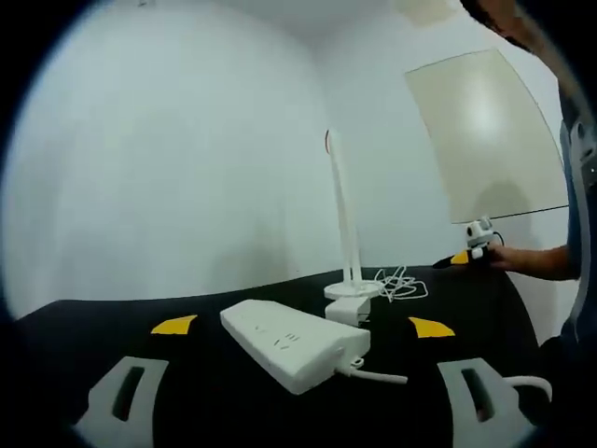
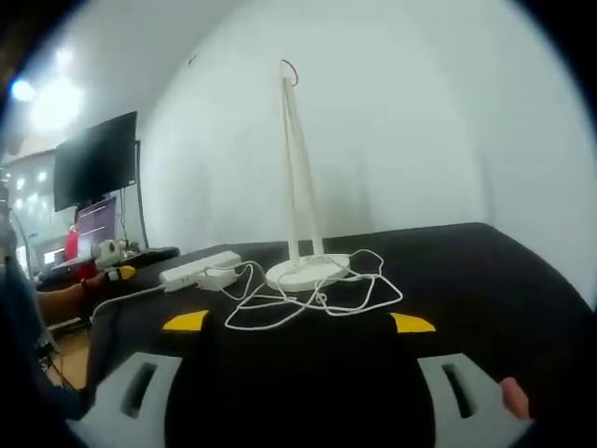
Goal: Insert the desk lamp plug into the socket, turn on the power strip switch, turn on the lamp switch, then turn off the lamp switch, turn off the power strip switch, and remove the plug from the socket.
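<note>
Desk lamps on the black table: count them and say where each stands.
1. The white desk lamp stands upright mid-table, its base just behind the power strip, loose cord coiled beside it.

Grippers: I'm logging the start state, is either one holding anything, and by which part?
Nothing is held. The left gripper and right gripper are open and empty.

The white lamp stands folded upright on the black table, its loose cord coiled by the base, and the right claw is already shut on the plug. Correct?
Not quite. The right claw is open and holds nothing, as the right gripper view shows. The rest stands: the lamp is folded upright on the black table, its cord coiled by the base.
</note>
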